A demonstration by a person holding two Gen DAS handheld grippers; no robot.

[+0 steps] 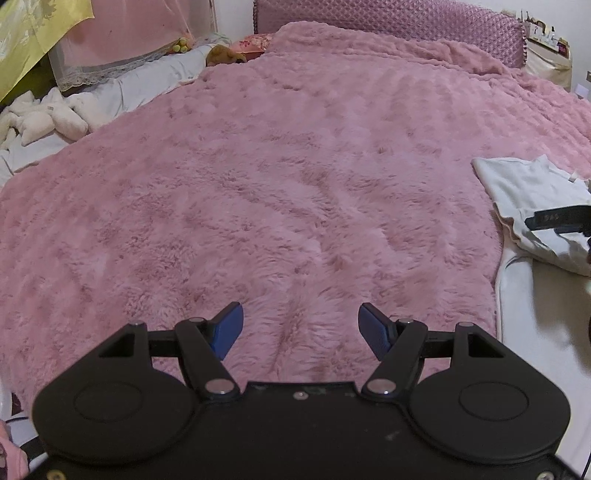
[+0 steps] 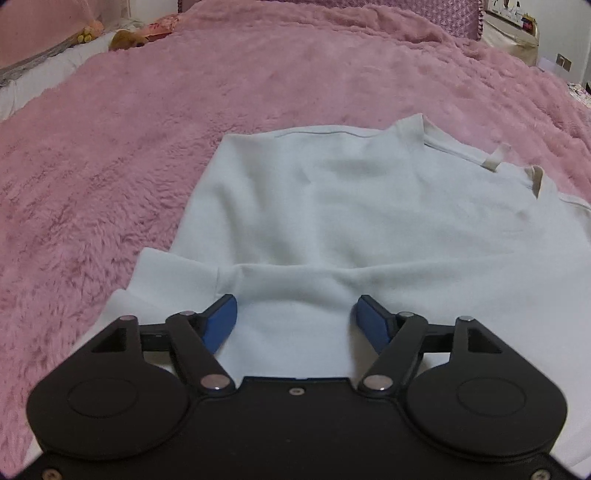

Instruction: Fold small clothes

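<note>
My right gripper stands with its jaws apart, and its blue pads do not press on anything; the white garment lies under them and between them, but I see no cloth pinched. This garment is spread on the pink fluffy blanket of the bed, with its collar at the far right side and one flap folded over at the near left, just beside the left pad. A soft ridge of cloth runs across the garment a little beyond the fingertips. My left gripper is also released, its jaws wide apart, and it grasps nothing; it hangs over a bare part of the same pink blanket. From the left wrist view I see the white garment far at the right side, near the edge of the blanket, and a black part of the right gripper reaches over it. Beyond the blanket there is a purple quilted headboard. At the left side of the bed lie some white plush toys, a grey sheet and a brown plush toy, and behind them hangs a yellow cloth.
</note>
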